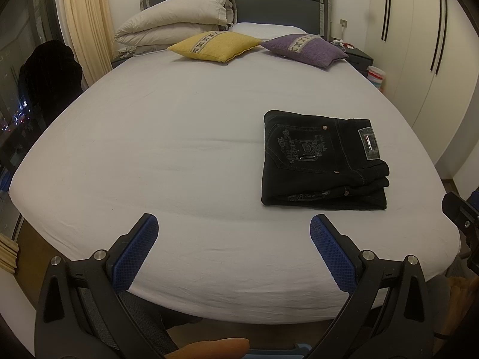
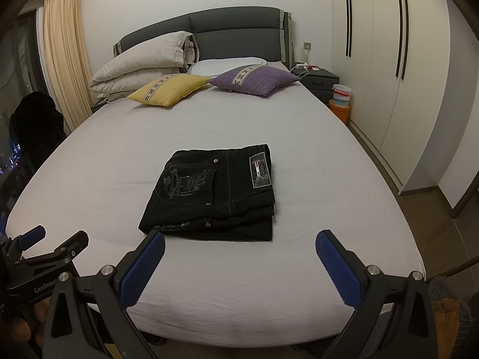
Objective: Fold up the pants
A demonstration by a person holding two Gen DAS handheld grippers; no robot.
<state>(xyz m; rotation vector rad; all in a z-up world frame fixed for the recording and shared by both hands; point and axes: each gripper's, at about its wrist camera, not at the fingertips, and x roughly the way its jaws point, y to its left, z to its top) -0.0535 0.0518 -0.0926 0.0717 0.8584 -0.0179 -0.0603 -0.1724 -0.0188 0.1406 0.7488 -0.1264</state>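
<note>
Black jeans (image 2: 213, 193) folded in a neat stack on the white bed sheet (image 2: 269, 284), job likely done, so left gripper (image 1: 234, 249) and right gripper (image 2: 240, 264) wide open, empty, pulled back.

Folded black denim pants (image 2: 215, 193) lie on the white-sheeted bed (image 2: 314, 269), just ahead of the right hand-held gripper (image 2: 239, 257), two square fabric cushions (image 2: 170, 89) far behind

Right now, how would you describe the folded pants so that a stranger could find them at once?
Start from the big bed with the white sheet. On its near half, far from the yellow cushion and the purple cushion at the headboard, lies the folded black pants. It is the only dark thing on the sheet, with an embroidered back pocket and a grey waistband patch.
</note>
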